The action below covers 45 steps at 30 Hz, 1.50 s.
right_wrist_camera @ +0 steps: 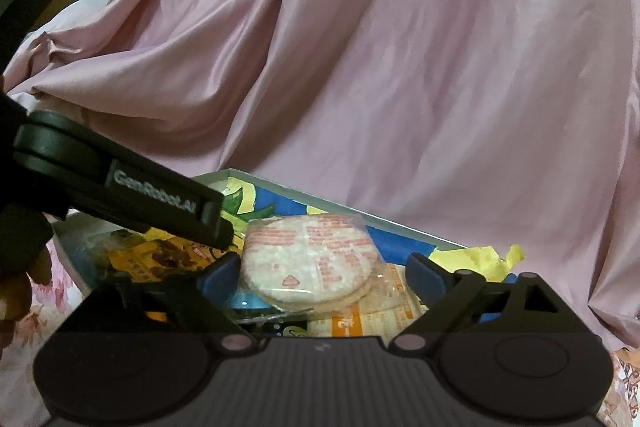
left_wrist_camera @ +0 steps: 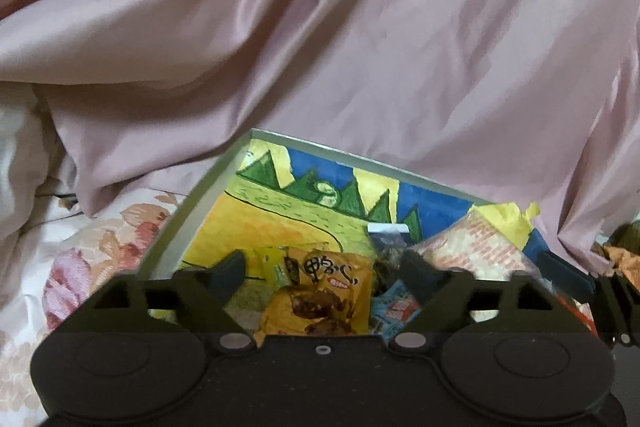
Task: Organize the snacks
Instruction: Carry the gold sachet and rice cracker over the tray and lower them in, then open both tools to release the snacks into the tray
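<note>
A shallow box [left_wrist_camera: 188, 215] with a grey rim and a colourful drawn lining holds several snack packets. My left gripper [left_wrist_camera: 324, 267] is open above it, its fingers on either side of a yellow packet with brown snacks printed on it [left_wrist_camera: 324, 295]. A clear pack of round rice crackers [right_wrist_camera: 308, 259] lies in the box; it also shows in the left wrist view [left_wrist_camera: 476, 243]. My right gripper [right_wrist_camera: 320, 275] is open, its blue pads either side of the cracker pack. The left gripper's finger [right_wrist_camera: 160, 203] reaches into the right wrist view from the left.
A pink satin sheet [left_wrist_camera: 360, 47] is heaped behind the box and fills most of both views. A floral bedsheet [left_wrist_camera: 80, 267] lies left of the box. Torn yellow paper [right_wrist_camera: 492, 255] sticks up at the box's right edge. A blue packet [left_wrist_camera: 394, 307] lies under the others.
</note>
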Each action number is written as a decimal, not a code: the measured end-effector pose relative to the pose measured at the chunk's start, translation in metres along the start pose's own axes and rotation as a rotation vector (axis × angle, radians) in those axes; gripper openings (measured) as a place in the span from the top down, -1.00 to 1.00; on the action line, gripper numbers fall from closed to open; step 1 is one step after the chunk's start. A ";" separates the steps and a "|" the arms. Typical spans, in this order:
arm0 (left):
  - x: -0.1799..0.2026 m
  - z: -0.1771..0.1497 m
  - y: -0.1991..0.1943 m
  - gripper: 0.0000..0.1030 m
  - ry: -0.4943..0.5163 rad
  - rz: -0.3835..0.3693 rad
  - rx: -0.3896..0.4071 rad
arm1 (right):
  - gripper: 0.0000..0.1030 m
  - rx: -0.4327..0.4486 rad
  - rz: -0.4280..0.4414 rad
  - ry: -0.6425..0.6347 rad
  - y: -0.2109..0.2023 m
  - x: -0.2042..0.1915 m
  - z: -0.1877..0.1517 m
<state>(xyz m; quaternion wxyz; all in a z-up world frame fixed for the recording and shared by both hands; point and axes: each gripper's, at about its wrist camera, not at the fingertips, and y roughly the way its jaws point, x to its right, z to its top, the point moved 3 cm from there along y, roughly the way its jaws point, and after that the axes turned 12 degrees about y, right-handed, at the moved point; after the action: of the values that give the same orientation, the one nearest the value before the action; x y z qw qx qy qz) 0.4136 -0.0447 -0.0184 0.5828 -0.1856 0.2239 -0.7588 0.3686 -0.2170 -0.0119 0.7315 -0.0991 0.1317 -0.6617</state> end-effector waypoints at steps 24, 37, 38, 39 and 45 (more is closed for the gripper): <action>0.004 0.010 -0.100 -0.98 0.047 0.140 0.222 | -0.99 0.153 -0.002 0.134 -0.070 0.002 0.019; 0.013 -0.009 -0.145 -0.98 0.041 0.202 0.245 | -1.00 0.201 -0.013 0.197 -0.116 0.015 0.023; 0.013 -0.011 -0.149 -0.99 0.041 0.212 0.244 | -1.00 0.203 -0.014 0.199 -0.120 0.015 0.023; 0.013 -0.013 -0.153 -0.99 0.041 0.228 0.247 | -1.00 0.204 -0.015 0.201 -0.124 0.015 0.022; 0.011 -0.027 -0.174 -0.98 0.034 0.279 0.253 | -1.00 0.217 -0.014 0.229 -0.145 0.016 0.018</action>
<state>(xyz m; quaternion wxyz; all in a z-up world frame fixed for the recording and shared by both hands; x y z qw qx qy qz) 0.2572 -0.0138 0.0565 0.6970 -0.0651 0.1600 -0.6960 0.2398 -0.2483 0.0503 0.7136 0.0555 0.1414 -0.6839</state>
